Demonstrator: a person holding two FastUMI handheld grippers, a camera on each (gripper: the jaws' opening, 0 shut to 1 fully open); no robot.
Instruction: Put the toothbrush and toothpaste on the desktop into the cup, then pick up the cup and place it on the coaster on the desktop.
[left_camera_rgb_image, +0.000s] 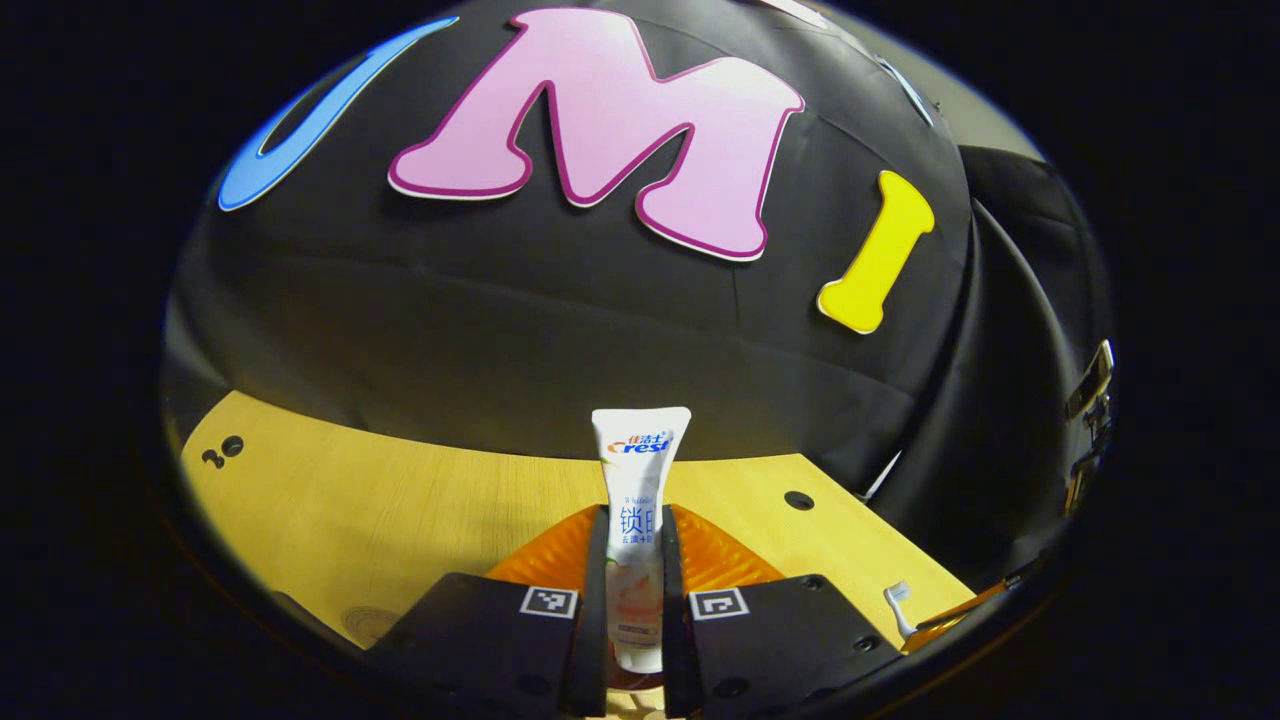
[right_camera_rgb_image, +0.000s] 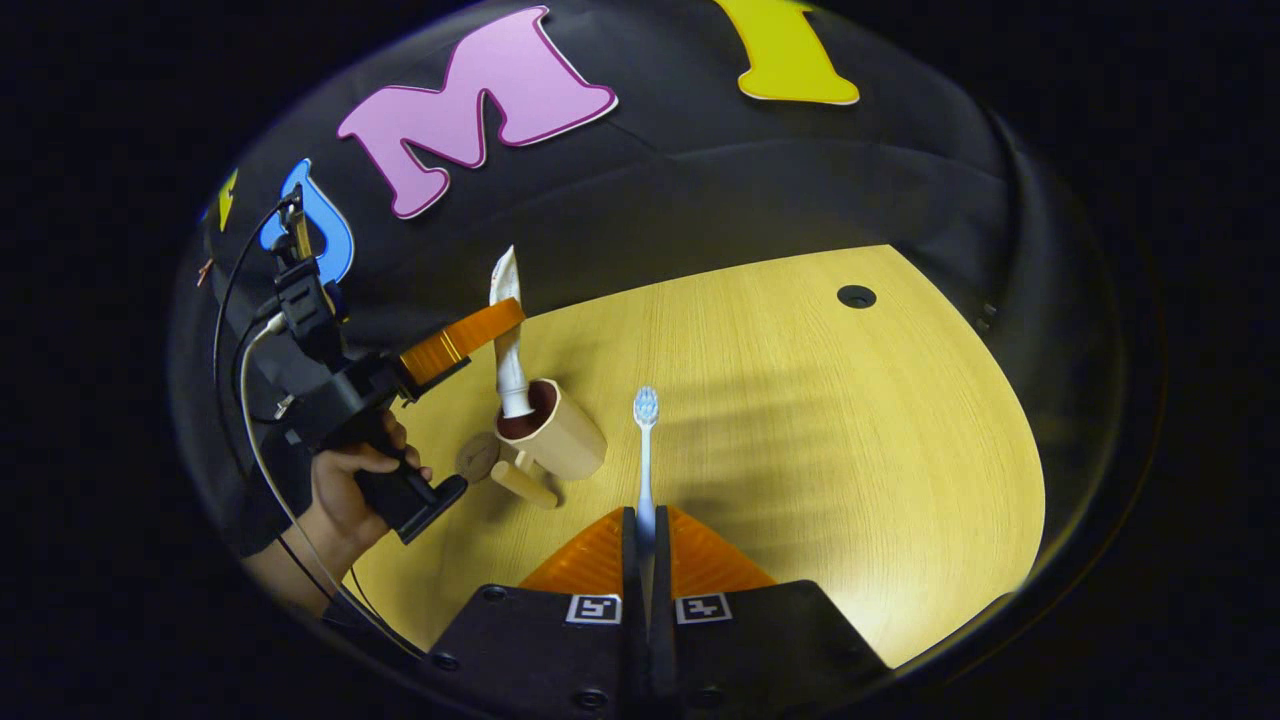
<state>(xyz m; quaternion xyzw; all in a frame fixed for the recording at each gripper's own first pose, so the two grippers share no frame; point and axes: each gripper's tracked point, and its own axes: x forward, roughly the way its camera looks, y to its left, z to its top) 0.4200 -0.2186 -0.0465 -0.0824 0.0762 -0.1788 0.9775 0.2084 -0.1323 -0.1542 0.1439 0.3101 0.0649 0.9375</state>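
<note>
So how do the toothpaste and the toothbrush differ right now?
The toothpaste stands with its cap end in the cup, gripped by the left gripper; the toothbrush is outside the cup, over the desktop, gripped by the right gripper. The toothpaste is a broad tube; the toothbrush is thin. Both are mostly white.

The toothpaste tube (left_camera_rgb_image: 636, 520) is white with blue lettering and a peach patch low down. The toothbrush (right_camera_rgb_image: 645, 450) is pale blue and white with whitish bristles. The cup (right_camera_rgb_image: 558, 432) is beige outside, dark reddish-brown inside. The desktop (right_camera_rgb_image: 800, 420) is light yellow wood grain. Both grippers' fingers (right_camera_rgb_image: 600, 555) are ribbed orange on black bodies bearing black-and-white square markers.
</note>
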